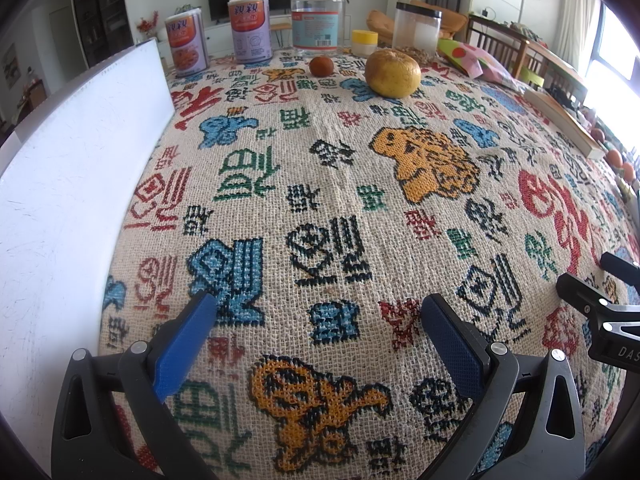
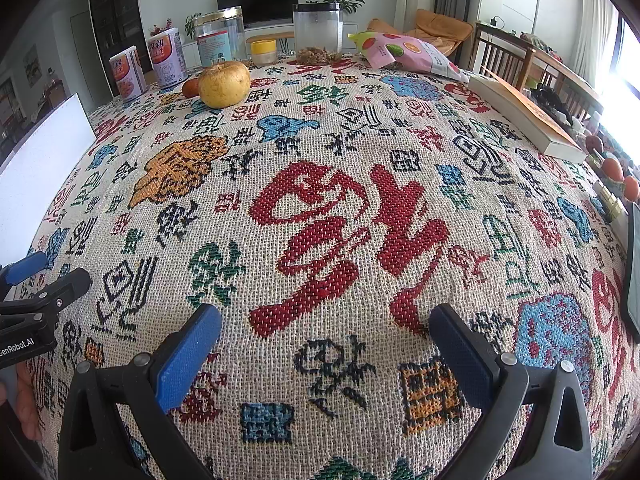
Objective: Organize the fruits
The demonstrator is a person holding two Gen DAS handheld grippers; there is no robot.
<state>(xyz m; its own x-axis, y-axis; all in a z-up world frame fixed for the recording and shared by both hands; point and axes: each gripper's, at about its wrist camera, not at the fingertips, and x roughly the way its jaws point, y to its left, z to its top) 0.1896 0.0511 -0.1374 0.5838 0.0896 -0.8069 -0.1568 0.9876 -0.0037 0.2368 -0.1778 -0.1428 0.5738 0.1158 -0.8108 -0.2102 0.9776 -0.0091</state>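
Both empty, the left gripper (image 1: pixel 318 312) and right gripper (image 2: pixel 325 324) hover wide open over the patterned tabletop (image 1: pixel 340 208), apparently before any pick; a reach toward the yellow fruit (image 1: pixel 393 73) at upper centre seems next.

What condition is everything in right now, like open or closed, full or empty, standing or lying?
Left gripper: open, empty.
Right gripper: open, empty.
Yellow fruit: loose on the cloth.
Brown fruit: loose on the cloth.
Gold-lidded jar: upright, lidded.
Black-lidded jar: upright, lidded, nearly empty.
Two cans: upright.
Snack bag: lying flat.
Book: closed, flat.
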